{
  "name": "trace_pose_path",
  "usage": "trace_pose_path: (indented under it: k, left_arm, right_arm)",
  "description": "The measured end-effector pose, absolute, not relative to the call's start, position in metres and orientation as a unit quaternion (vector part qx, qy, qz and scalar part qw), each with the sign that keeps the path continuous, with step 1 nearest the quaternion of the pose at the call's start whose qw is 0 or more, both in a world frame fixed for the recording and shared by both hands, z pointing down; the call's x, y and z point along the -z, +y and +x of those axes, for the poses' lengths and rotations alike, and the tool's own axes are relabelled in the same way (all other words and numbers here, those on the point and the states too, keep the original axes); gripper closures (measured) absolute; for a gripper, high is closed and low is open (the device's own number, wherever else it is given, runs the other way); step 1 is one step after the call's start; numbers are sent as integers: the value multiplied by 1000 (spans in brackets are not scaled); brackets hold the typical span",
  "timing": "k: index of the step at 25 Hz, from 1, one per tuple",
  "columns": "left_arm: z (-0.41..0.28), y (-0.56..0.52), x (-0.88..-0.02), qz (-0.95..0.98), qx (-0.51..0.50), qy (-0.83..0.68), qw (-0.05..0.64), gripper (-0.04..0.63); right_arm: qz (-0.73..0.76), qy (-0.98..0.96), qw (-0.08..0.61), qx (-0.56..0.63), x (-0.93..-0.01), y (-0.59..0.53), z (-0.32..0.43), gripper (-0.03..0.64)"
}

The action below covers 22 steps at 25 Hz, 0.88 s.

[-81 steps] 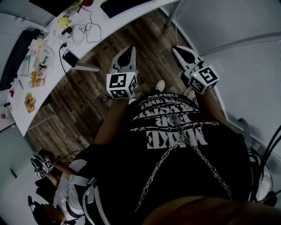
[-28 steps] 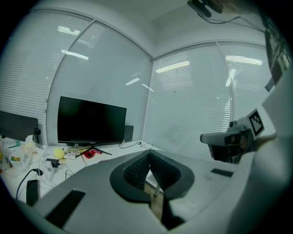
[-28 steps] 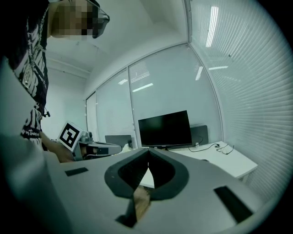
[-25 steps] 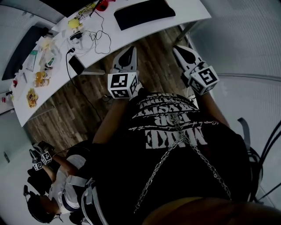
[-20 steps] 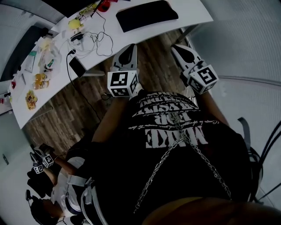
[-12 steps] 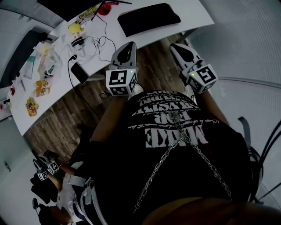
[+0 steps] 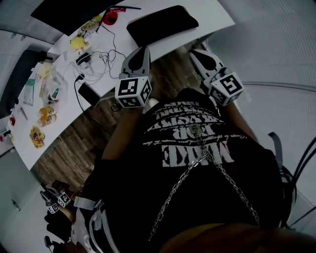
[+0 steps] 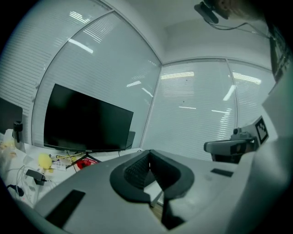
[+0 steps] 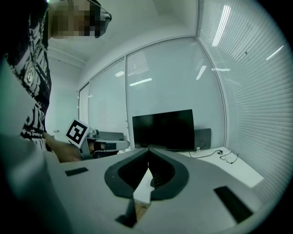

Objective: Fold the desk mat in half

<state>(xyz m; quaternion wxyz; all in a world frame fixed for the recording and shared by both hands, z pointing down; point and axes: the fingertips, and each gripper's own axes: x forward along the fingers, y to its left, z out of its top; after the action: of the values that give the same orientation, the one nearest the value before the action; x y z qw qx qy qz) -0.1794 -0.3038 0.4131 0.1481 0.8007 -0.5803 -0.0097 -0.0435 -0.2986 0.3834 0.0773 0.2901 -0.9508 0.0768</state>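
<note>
The black desk mat (image 7: 163,23) lies flat on the white desk (image 7: 212,15) at the top of the head view. My left gripper (image 7: 143,50) is shut and empty, its tip at the desk's front edge just short of the mat's near side. My right gripper (image 7: 194,51) is also shut and empty, and hangs over the floor just in front of the desk, below the mat's right end. In the left gripper view the jaws (image 8: 149,152) meet at a point. The right gripper view shows the same with its jaws (image 9: 148,151). The mat does not show clearly in either gripper view.
Left of the mat the desk holds tangled cables (image 7: 101,57), a phone (image 7: 89,94), a yellow thing (image 7: 76,42) and a red thing (image 7: 109,17). A dark monitor (image 8: 87,121) stands at the back. Glasses (image 9: 228,157) lie on the desk. Another person holding grippers (image 7: 57,200) is at lower left.
Both grippers have moved forward to the desk, still shut. The desk and mat now sit nearer in the head view, and the left tip has reached the desk edge.
</note>
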Motion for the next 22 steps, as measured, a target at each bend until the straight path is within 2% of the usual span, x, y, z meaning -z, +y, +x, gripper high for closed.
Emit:
trace_pose_path:
  k: [14,22]
  left_arm:
    - [-195,-355,-430,761,-28,-628,162,588]
    - [-178,-403,-437,744,-35,-646,166,588]
  right_arm:
    - [222,-967,71,-100,-403,-379,-68,617]
    - [196,-971,69,-116,-411,-434,-50,617]
